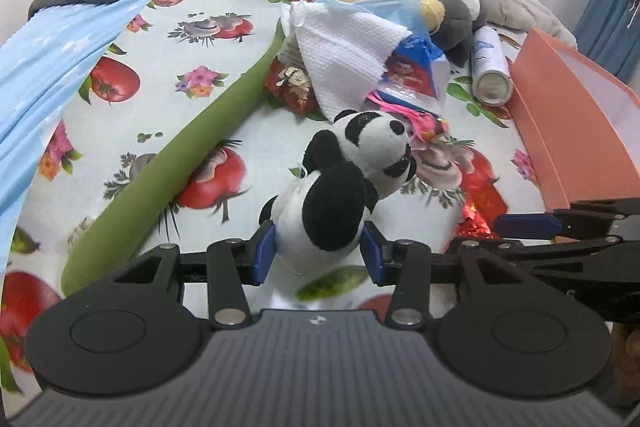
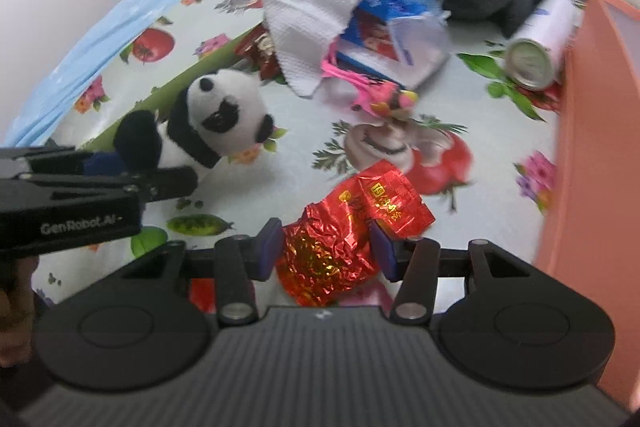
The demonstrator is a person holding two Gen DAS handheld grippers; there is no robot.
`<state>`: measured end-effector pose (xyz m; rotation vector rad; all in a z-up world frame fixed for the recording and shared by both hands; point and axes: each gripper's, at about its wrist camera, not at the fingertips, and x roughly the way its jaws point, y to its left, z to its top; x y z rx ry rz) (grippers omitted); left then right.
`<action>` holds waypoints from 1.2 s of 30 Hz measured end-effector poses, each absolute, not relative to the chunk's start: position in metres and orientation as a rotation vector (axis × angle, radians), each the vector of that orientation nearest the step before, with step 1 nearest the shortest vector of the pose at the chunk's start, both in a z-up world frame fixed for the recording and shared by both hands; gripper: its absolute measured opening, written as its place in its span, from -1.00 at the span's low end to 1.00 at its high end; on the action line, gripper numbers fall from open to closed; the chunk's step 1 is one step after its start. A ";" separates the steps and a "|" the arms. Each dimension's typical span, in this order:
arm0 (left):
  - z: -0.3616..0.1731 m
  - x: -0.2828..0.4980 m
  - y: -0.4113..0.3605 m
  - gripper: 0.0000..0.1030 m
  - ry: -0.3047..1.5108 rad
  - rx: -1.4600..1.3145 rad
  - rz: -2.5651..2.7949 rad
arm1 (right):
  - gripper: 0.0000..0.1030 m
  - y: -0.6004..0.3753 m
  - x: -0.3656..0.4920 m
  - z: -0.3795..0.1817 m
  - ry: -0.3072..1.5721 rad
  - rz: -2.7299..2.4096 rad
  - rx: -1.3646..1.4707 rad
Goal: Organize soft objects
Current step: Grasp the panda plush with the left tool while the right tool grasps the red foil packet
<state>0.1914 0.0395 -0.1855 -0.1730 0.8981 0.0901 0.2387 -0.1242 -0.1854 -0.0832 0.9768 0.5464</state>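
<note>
My left gripper (image 1: pixel 319 250) is shut on a small black-and-white panda plush (image 1: pixel 344 179), its blue pads pressing the panda's body just above the tomato-print bedsheet (image 1: pixel 168 95); the panda also shows in the right wrist view (image 2: pixel 212 125). My right gripper (image 2: pixel 327 251) is shut on a crumpled red foil packet (image 2: pixel 348 223). A larger grey, white and yellow plush (image 1: pixel 436 7) lies at the back. The right gripper shows in the left wrist view at the right edge (image 1: pixel 560 227).
An orange box (image 1: pixel 576 119) stands at the right. A spray can (image 1: pixel 490 67), a white paper towel (image 1: pixel 344 55), blue face masks, snack packets, a pink hair tie (image 1: pixel 420 121) and a long green foam tube (image 1: pixel 176 163) lie on the sheet. Pillows and dark clothes sit behind.
</note>
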 end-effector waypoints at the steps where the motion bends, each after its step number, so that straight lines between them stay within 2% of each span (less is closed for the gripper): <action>1: -0.184 0.188 0.037 0.00 0.897 -0.177 0.097 | -0.02 -0.126 0.237 -0.185 0.970 0.534 -0.072; 5: -0.182 0.178 0.031 0.00 0.909 -0.220 0.114 | 0.16 -0.143 0.229 -0.184 0.954 0.484 -0.043; 13: -0.173 0.161 0.033 -0.01 0.913 -0.253 0.174 | 0.14 -0.142 0.215 -0.187 0.926 0.535 -0.049; 19: -0.164 0.151 0.041 0.00 0.898 -0.275 0.208 | 0.14 -0.131 0.204 -0.180 0.827 0.593 -0.118; 27: -0.170 0.149 0.039 -0.01 0.891 -0.306 0.163 | 0.14 -0.124 0.204 -0.213 0.882 0.574 -0.210; 30: -0.171 0.148 0.039 -0.01 0.889 -0.305 0.156 | -0.13 -0.127 0.200 -0.213 0.867 0.543 -0.189; 36: -0.163 0.144 0.042 -0.01 0.864 -0.327 0.157 | -0.19 -0.130 0.195 -0.202 0.870 0.545 -0.165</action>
